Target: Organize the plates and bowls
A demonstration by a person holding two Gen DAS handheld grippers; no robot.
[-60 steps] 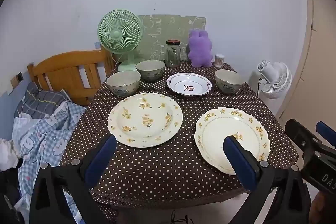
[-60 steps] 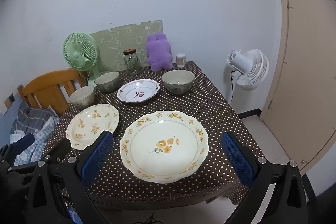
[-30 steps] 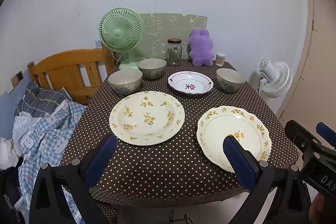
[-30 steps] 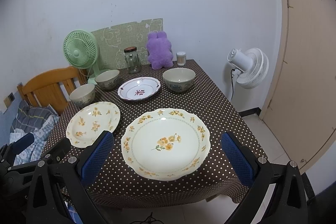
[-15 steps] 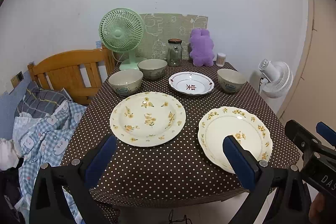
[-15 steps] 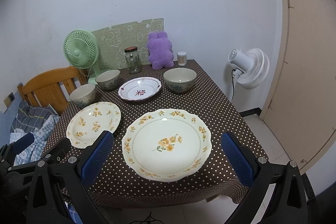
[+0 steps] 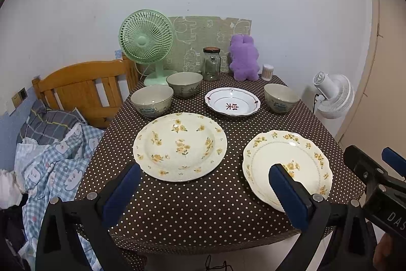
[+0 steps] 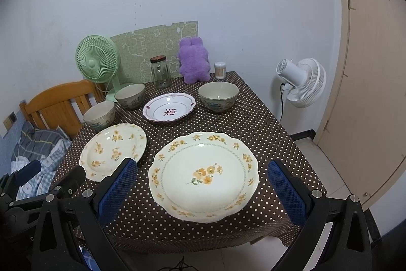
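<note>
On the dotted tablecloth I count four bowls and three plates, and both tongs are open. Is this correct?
Not quite: there are three bowls, not four, as the right wrist view shows. The three plates and the open left tongs and right tongs are correct.

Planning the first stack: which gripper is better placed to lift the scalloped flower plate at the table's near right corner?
Probably the right gripper: it is open, with the scalloped plate centred between its fingers. The left gripper, also open, faces the round flower plate instead.
</note>
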